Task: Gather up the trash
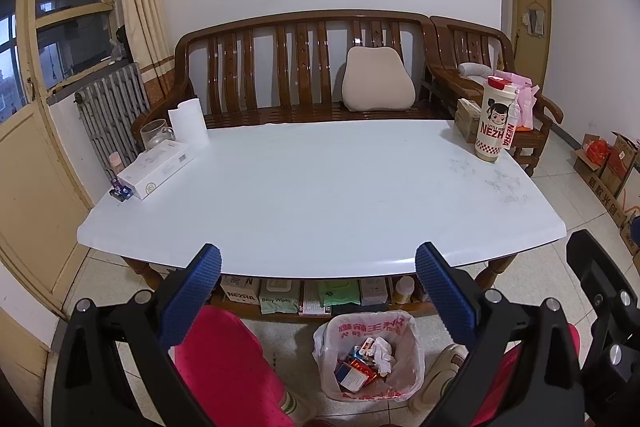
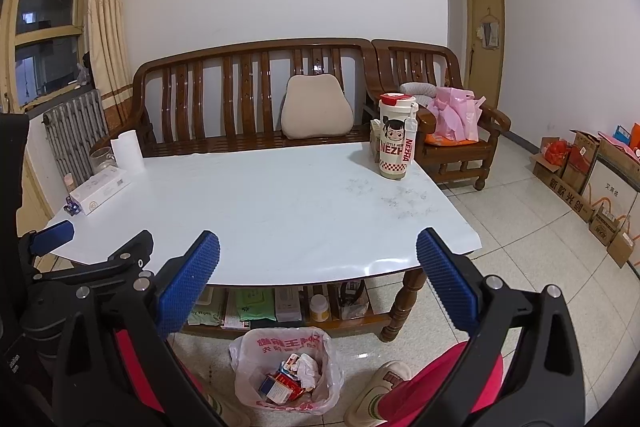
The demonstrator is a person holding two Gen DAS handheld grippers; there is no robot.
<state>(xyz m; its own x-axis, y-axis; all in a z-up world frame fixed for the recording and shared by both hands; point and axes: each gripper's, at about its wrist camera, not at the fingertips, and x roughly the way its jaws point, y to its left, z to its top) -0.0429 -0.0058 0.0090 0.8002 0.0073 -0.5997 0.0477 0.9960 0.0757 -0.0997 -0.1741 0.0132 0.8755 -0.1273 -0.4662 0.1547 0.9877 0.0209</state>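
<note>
A bin lined with a white printed bag [image 1: 370,357] [image 2: 286,371] stands on the floor in front of the white table [image 1: 312,187] [image 2: 256,211]. Crumpled tissue [image 1: 382,351] [image 2: 306,367] and red and blue cartons [image 1: 354,373] [image 2: 282,385] lie inside it. My left gripper [image 1: 318,269] hangs open above the table's near edge, with nothing between its blue pads. My right gripper [image 2: 318,259] is likewise open and empty, to the right of the left one. The right wrist view shows the left gripper's body [image 2: 80,267] at the left.
On the table: a white box [image 1: 158,169], a paper roll [image 1: 188,123], a glass jar [image 1: 156,133] at the left, a Nezha tumbler [image 1: 494,119] at the right. A wooden bench [image 1: 304,67] stands behind. Red-trousered legs [image 1: 228,367] and slippers [image 2: 376,395] flank the bin. Cardboard boxes [image 2: 592,179] line the right wall.
</note>
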